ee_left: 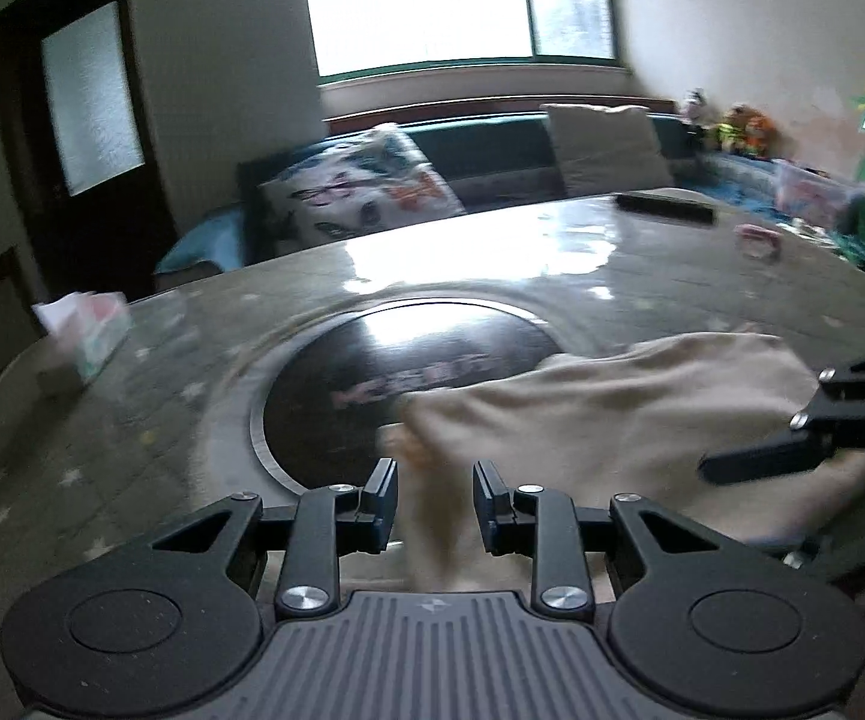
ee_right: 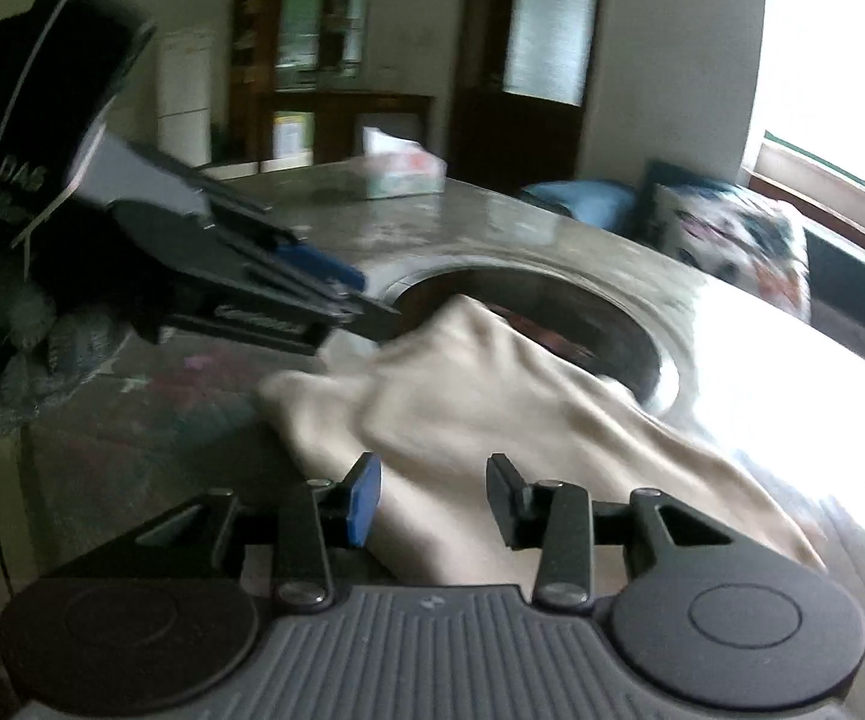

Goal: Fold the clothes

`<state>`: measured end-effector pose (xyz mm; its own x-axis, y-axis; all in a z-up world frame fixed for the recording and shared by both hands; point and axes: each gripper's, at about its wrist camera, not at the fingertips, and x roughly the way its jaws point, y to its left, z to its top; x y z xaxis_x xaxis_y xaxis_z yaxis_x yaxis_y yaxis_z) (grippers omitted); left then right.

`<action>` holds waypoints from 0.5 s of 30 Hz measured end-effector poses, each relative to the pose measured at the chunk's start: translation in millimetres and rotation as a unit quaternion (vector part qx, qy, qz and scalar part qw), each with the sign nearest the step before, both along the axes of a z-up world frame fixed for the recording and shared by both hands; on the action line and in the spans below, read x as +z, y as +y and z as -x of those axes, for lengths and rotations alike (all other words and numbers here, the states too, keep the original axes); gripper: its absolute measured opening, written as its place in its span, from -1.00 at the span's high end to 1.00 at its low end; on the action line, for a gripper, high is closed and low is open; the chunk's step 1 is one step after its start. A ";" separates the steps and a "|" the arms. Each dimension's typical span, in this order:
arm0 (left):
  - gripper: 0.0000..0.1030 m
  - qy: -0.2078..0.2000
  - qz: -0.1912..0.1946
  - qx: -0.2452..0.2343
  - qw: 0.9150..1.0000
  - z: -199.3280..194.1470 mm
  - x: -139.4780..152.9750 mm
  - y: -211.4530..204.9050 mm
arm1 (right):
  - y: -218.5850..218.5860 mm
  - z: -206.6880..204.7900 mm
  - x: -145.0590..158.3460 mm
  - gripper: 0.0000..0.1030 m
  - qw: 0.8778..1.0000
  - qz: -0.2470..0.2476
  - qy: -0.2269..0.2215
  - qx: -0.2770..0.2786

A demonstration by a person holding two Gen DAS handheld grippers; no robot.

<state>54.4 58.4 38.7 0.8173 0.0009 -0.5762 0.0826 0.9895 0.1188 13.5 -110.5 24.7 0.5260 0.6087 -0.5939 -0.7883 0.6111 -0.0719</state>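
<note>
A beige garment (ee_left: 600, 414) lies crumpled on the round table, partly over its dark centre disc (ee_left: 384, 384). My left gripper (ee_left: 435, 489) is open, with a fold of the cloth rising between its fingers. My right gripper (ee_right: 435, 489) is also open, just above the same garment (ee_right: 492, 408). The right gripper also shows at the right edge of the left wrist view (ee_left: 792, 450), resting over the cloth. The left gripper shows in the right wrist view (ee_right: 336, 306), at the cloth's far left corner. The frames are blurred.
A tissue box (ee_left: 90, 342) stands at the table's left side and shows in the right wrist view (ee_right: 402, 171). A dark flat object (ee_left: 666, 205) and a small pink item (ee_left: 759, 240) lie at the far right. Cushions on a sofa (ee_left: 366, 186) are behind the table.
</note>
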 end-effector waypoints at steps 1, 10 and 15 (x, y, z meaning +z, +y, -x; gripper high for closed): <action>0.33 0.001 0.001 -0.007 1.000 -1.9 -1.5 -4.7 | -10.1 -1.3 0.6 0.23 1.000 -0.003 0.004 -0.015; 0.28 0.030 -0.009 -0.024 0.999 -12.3 -23.2 -21.5 | -90.9 -3.4 -9.7 0.11 0.991 -0.028 0.060 -0.114; 0.27 0.029 -0.004 -0.019 0.999 -11.2 -18.0 -17.2 | -100.4 -4.1 2.9 0.11 0.992 -0.039 0.049 -0.111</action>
